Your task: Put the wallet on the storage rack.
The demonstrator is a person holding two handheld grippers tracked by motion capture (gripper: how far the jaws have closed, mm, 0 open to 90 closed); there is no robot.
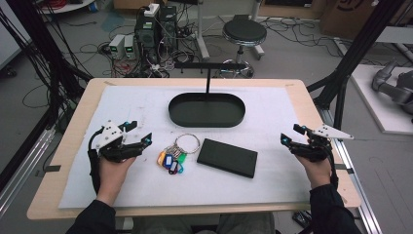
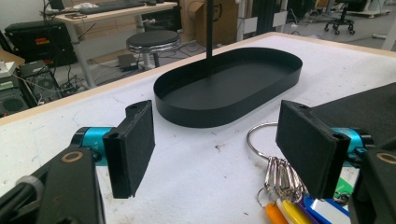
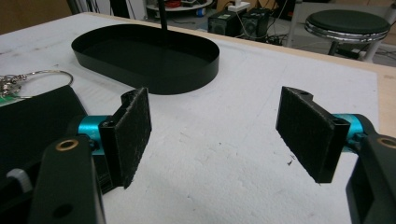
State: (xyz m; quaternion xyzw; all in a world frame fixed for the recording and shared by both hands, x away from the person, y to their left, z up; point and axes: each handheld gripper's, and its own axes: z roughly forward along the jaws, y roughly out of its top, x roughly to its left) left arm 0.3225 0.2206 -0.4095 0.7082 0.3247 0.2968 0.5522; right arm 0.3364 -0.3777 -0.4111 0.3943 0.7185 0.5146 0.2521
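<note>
Nearest, at the left of the white tabletop (image 1: 146,190): left gripper (image 1: 139,134), jaws spread wide, nothing between them, just left of the key bunch (image 1: 174,157). At the right edge: right gripper (image 1: 288,135), jaws likewise wide apart and empty, over bare mat, well clear of everything. Between the two, lying flat: key bunch with coloured tags and a large ring, touching nothing; just beside it on the right, a flat black case (image 1: 227,157). Farther back, mid-table: empty black oval tray (image 1: 206,120), a thin black post (image 1: 208,80) rising behind it.
</note>
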